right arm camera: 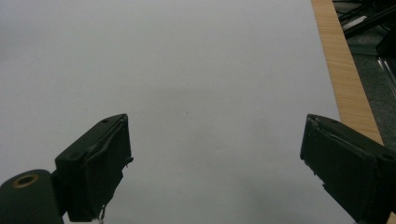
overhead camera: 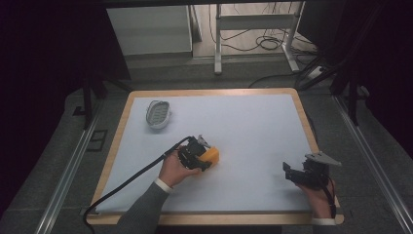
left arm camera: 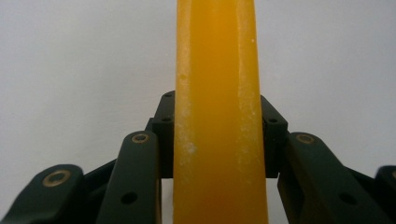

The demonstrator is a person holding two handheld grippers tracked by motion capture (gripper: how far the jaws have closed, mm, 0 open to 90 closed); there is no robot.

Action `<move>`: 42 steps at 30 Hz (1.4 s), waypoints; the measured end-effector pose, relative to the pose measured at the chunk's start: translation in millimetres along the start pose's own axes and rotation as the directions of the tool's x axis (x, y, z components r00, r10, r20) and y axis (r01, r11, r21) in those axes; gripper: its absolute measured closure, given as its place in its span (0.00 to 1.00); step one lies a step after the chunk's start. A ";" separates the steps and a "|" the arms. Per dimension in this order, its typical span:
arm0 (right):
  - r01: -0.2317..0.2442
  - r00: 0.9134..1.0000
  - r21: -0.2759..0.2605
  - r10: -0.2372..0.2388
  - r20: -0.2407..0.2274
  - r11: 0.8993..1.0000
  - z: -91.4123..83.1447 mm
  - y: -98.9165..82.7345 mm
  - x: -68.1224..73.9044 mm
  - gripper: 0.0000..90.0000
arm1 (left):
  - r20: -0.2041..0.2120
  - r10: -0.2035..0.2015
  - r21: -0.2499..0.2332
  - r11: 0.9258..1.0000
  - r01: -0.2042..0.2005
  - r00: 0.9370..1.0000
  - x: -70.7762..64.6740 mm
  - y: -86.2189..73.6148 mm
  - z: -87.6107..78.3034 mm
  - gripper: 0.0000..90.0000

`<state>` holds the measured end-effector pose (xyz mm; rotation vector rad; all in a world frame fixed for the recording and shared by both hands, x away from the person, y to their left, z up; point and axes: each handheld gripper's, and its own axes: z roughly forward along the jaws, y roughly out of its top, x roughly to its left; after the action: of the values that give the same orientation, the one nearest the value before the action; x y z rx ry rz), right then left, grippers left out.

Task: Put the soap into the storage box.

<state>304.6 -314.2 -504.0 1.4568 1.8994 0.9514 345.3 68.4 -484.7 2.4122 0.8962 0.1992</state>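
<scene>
The step in hand was judged to be the lifting of the orange, rounded block of waxy, soap-like material (overhead camera: 211, 155), which was clamped between the jaws of the left gripper (overhead camera: 202, 155). For a clean lift, the squeeze was best kept steady and the block raised straight up from the white-covered desk (overhead camera: 253, 126), since its smooth, slightly tapering sides could let it slide out of the pads. In the left gripper view the block (left arm camera: 217, 112) was seen standing edge-on between the two black jaws, both pads pressed flat against its faces, with faint whitish scuffs along its edges.

The block lay near the middle of the desk, somewhat toward the near edge. A grey oval ribbed dish (overhead camera: 158, 114) stood well apart, toward the far left corner. The right gripper (overhead camera: 297, 174) was held near the near right corner, its jaws spread wide with nothing between them.
</scene>
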 end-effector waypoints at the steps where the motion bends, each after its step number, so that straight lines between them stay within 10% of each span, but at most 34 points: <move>1: 0.000 1.000 0.000 0.000 -0.001 1.000 -0.3 0.1 -0.4 0.10 | -0.001 0.000 -0.006 1.000 0.000 1.000 0.4 0.0 -1.7 0.68; 42: -0.005 1.000 0.003 0.005 0.007 1.000 0.2 -0.6 -1.1 0.10 | -0.048 -0.102 -0.101 0.990 0.097 0.994 43.7 -14.5 -55.1 0.68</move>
<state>304.7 -315.3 -504.6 1.4651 1.8935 0.9446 353.2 130.1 -448.8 2.2748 1.0043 0.2650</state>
